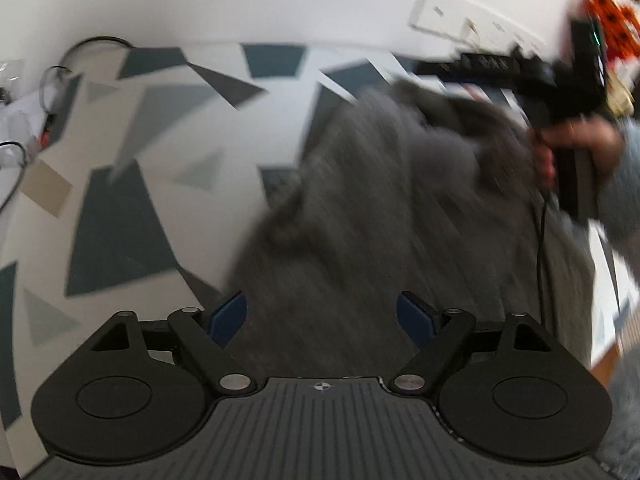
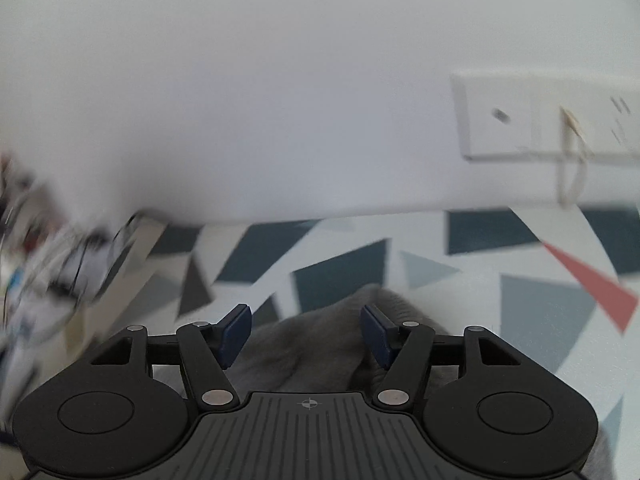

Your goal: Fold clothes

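1. Grey knit fabric, a sweater-like garment [image 1: 380, 216], lay bunched on the bed cover [image 1: 120, 184] with its print of dark teal, grey and beige triangles; blur hid its exact shape.
2. Your left gripper [image 1: 322, 320] hung over the garment's near part with its blue pads [image 1: 228, 318] spread wide. Nothing was pinched between them; the cloth lay below the gap.
3. Your right gripper [image 2: 306, 332] stood partly open above the garment's far edge [image 2: 320, 344], close to the white wall [image 2: 280, 100]. Its pads [image 2: 236, 330] did not press the cloth, which showed between and beneath them.
4. From the left wrist view, your right hand [image 1: 576, 148] gripped the black handle of that tool at the garment's upper right corner, a black cable [image 1: 540, 248] trailing down across the fabric.
5. White socket plates [image 2: 532, 120] sat on the wall beyond the bed, and tangled cables [image 1: 52, 80] lay at the cover's far left corner.
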Demonstrator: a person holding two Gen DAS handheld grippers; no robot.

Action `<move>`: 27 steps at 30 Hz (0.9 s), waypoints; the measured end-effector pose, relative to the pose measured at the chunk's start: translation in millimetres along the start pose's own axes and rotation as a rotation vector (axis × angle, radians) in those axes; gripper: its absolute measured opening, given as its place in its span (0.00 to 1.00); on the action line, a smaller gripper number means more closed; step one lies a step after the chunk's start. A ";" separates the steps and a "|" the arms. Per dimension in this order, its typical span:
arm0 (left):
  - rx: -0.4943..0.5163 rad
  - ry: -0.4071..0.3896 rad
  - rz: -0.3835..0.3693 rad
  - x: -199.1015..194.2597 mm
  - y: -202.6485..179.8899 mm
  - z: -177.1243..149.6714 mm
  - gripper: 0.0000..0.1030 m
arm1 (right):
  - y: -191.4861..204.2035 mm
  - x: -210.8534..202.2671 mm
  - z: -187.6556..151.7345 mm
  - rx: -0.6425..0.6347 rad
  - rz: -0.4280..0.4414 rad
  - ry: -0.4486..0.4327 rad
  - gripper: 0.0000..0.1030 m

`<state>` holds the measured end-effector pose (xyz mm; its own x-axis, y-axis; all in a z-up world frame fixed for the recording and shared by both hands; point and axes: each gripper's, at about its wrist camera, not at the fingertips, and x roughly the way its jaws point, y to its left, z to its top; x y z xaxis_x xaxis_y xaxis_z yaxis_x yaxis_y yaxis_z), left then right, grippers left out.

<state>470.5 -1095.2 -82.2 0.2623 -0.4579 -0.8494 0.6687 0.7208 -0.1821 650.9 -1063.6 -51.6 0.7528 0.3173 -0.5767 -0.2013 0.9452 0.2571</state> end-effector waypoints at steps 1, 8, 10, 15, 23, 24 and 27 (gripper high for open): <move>0.007 0.007 0.006 0.8 -4.0 -4.1 0.82 | 12.1 -1.9 -1.4 -0.072 0.004 0.008 0.60; -0.057 -0.005 0.047 0.6 -14.7 -20.9 0.82 | 87.6 3.9 -28.5 -0.565 -0.005 0.047 0.64; -0.070 -0.013 0.059 -1.3 -15.6 -23.6 0.82 | 103.7 4.5 -35.2 -0.632 0.021 0.038 0.64; -0.067 -0.008 0.098 0.4 -19.7 -32.0 0.82 | 136.7 9.1 -43.0 -0.734 0.124 0.040 0.59; -0.078 0.027 0.155 4.6 -18.4 -50.8 0.82 | 145.2 13.5 -42.1 -0.747 0.181 0.086 0.08; -0.082 0.030 0.153 4.3 -17.9 -52.0 0.82 | 141.4 15.8 -38.6 -0.695 0.194 0.093 0.04; -0.068 0.035 0.142 3.7 -18.3 -54.8 0.82 | 129.1 10.0 -27.6 -0.536 0.217 0.022 0.04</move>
<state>421.1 -1081.6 -109.2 0.3260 -0.3311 -0.8855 0.5773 0.8114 -0.0908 615.2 -936.3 -45.6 0.6465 0.5047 -0.5721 -0.6437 0.7634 -0.0539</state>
